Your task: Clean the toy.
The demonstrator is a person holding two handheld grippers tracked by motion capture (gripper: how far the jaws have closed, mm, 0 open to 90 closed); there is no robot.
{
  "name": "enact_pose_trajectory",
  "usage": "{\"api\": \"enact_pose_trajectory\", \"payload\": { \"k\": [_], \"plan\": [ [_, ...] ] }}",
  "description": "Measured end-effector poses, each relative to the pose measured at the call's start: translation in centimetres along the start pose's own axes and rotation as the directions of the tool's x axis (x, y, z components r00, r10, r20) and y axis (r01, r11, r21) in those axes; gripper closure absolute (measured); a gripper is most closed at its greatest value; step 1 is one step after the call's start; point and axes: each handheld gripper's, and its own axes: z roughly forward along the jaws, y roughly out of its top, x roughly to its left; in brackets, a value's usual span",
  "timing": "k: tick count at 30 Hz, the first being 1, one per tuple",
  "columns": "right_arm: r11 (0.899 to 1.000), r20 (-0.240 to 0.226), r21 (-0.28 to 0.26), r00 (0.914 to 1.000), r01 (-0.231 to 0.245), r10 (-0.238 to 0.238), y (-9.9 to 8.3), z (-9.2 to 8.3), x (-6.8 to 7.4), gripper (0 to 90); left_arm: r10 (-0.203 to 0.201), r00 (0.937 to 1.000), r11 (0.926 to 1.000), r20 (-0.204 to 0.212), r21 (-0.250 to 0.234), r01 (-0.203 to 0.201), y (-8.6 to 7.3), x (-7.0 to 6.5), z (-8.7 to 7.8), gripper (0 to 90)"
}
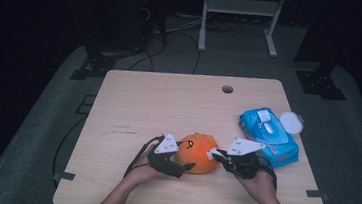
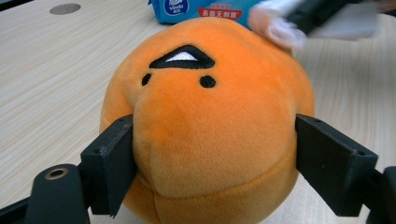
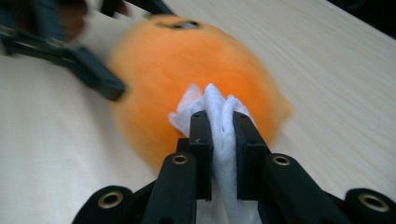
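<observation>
Orange plush toy (image 2: 205, 116) sat clamped between the left gripper (image 1: 188, 167) jaws, while the right gripper (image 3: 223, 122), pinching a white wipe (image 3: 219, 109), pressed against its opposite side.

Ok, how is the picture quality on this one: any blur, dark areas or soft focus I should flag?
High view: dim, the room around the table nearly black, the wipes pack readable. Left gripper view: the plush toy is sharp, while the right tongs with the white wipe smear at the top. Right gripper view: the toy is motion-blurred; the wipe pinched in the tongs is sharper.
</observation>
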Motion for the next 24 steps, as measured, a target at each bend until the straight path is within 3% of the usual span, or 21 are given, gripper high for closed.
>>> {"api": "enact_pose_trajectory", "payload": {
  "k": [4, 5, 6, 8, 11, 12, 13, 15, 17, 20, 21, 22, 24],
  "plan": [
    [0.999, -0.113, -0.031, 0.9929, 0.033, -0.036, 0.7, 0.8, 2.1, 79.5, -0.01, 0.9999, 0.9999, -0.008, 0.007, 0.01, -0.1, 0.1, 0.0, 18.8],
    [0.999, -0.113, -0.031, 0.9929, 0.033, -0.036, 0.7, 0.8, 2.1, 79.5, -0.01, 0.9999, 0.9999, -0.008, 0.007, 0.01, -0.1, 0.1, 0.0, 18.8],
    [0.997, -0.107, -0.022, 0.9918, 0.069, -0.071, 0.9, 0.9, 2.4, 79.5, -0.022, 0.9997, 0.9997, -0.004, 0.001, 0.022, -0.2, 0.3, -0.1, 18.8],
    [0.998, -0.107, -0.02, 0.9922, 0.062, -0.064, 0.9, 0.8, 2.1, 79.6, -0.03, 0.9996, 0.9996, -0.002, -0.001, 0.03, -0.2, 0.3, -0.1, 18.8],
    [1.0, -0.031, 0.008, 0.9994, 0.015, -0.015, -0.1, 0.1, -0.3, 79.8, -0.048, 0.9987, 0.9987, 0.013, -0.015, 0.049, -0.3, 0.6, -0.1, 18.8],
    [1.0, -0.031, 0.008, 0.9994, 0.015, -0.015, -0.1, 0.1, -0.3, 79.8, -0.048, 0.9987, 0.9987, 0.013, -0.015, 0.049, -0.3, 0.6, -0.1, 18.8],
    [0.998, -0.027, 0.005, 0.9981, -0.055, 0.056, -1.0, -0.4, -1.8, 79.8, -0.051, 0.9986, 0.9986, 0.01, -0.016, 0.051, -0.3, 0.6, -0.1, 18.8],
    [0.998, -0.014, 0.011, 0.9977, -0.066, 0.066, -1.3, -0.5, -2.2, 79.8, -0.046, 0.9989, 0.9989, 0.006, -0.009, 0.046, -0.2, 0.5, -0.1, 18.7],
    [0.995, -0.058, -0.017, 0.9932, -0.102, 0.101, -1.2, -0.6, -2.2, 79.8, -0.029, 0.9996, 0.9995, 0.001, -0.008, 0.029, 0.0, 0.1, 0.0, 18.7],
    [0.994, -0.129, -0.06, 0.9878, -0.095, 0.087, -0.2, -0.3, -1.0, 79.8, 0.021, 0.9998, 0.9998, 0.002, -0.007, -0.021, 0.4, -0.8, 0.2, 18.6],
    [0.994, -0.129, -0.06, 0.9878, -0.095, 0.087, -0.2, -0.3, -1.0, 79.8, 0.021, 0.9998, 0.9998, 0.002, -0.007, -0.021, 0.4, -0.8, 0.2, 18.6],
    [0.997, -0.144, -0.067, 0.9889, -0.046, 0.036, 0.6, 0.1, 0.2, 79.8, 0.046, 0.9989, 0.9989, 0.0, -0.006, -0.046, 0.4, -1.2, 0.4, 18.6],
    [0.998, -0.134, -0.059, 0.991, -0.013, 0.005, 0.8, 0.3, 0.6, 79.8, 0.048, 0.9989, 0.9989, 0.001, -0.005, -0.048, 0.4, -1.1, 0.4, 18.6]
  ]
}}
